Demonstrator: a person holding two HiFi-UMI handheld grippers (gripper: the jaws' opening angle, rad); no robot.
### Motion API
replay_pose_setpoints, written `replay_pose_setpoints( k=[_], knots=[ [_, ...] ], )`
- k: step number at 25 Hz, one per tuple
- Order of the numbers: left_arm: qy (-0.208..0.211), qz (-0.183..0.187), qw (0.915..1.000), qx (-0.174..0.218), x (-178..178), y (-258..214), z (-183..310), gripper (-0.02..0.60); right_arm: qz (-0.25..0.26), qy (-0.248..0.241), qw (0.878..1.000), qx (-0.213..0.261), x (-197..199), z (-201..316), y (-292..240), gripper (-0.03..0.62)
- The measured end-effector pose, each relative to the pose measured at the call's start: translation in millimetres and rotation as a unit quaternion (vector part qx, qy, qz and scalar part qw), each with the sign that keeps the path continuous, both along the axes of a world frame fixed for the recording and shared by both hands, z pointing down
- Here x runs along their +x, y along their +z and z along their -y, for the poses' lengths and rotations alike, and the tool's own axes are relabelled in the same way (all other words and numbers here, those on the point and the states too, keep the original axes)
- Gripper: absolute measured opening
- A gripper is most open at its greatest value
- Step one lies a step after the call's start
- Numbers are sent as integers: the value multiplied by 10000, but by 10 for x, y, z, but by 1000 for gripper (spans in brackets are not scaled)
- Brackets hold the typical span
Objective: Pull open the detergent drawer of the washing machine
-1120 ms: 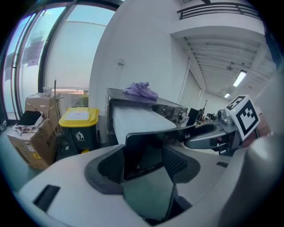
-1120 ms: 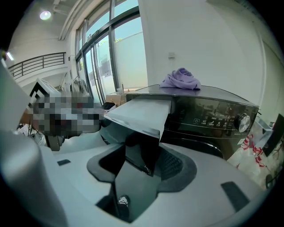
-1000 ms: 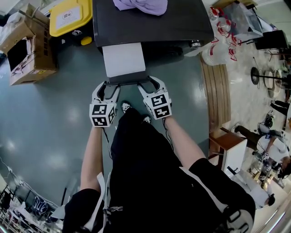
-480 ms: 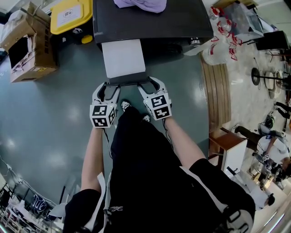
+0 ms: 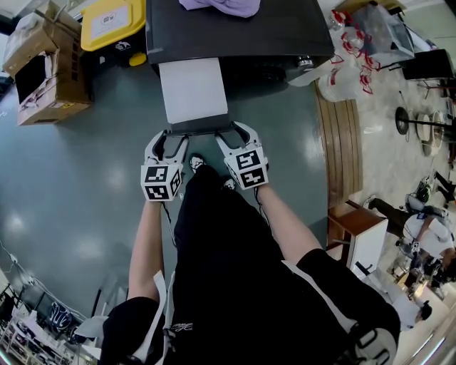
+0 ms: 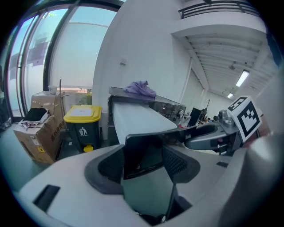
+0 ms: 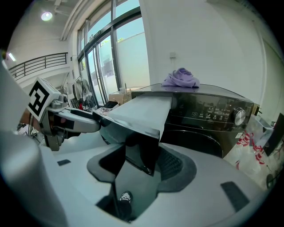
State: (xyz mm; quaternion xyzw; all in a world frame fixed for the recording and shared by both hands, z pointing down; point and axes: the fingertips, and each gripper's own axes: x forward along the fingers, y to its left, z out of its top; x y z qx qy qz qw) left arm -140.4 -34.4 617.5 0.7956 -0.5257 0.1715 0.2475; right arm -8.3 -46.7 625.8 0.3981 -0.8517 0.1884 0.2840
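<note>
Grey plastic with a dark glossy front: that is the drawer [image 5: 194, 91]. In the head view it stands well out of the washing machine [image 5: 239, 32], reaching over the floor [image 5: 92, 185] toward you. Your left gripper [image 5: 169, 137] has the left end of its front panel [image 5: 199, 127] and your right gripper [image 5: 231, 133] has the right end. A purple cloth [image 5: 217, 6] lies on the machine's top, apart from the drawer. A yellow-lidded bin [image 5: 112, 25] and cardboard boxes [image 5: 46, 68] stand to the left and plastic bags [image 5: 345, 68] to the right, all outside the drawer's path. Your shoes [image 5: 197, 166] sit just behind the grippers, and only your own legs look likely to crowd the pull.

In the left gripper view, the jaws stand wide with the dark panel between the ribbed pads [image 6: 175, 163], closed onto it as far as I can judge.

In the right gripper view you see the same. Wide jaws close on the panel's other corner, and the machine's dial [image 7: 240, 116] is well off to the side.

Expect a stiff, light, hollow tray that runs on a slide. The gloss may be slippery, so grip the panel's ends as you do now. Draw straight and level, since so long an overhang would likely strain under a downward lean.
</note>
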Motion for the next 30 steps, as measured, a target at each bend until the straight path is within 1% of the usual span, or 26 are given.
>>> replay_pose_setpoints(
  k=[12,24,30],
  knots=[
    [-12,18,10000,-2,4,-16,-48,252,18,-16,10000,-2,2,-41,-21,227],
    [-13,38,10000,-37,45,13,-205,252,-63,32,9999,-100,66,-208,39,227],
    [-8,48,10000,-28,47,1,-261,252,-27,-4,10000,-65,48,-262,7,227]
  ],
)
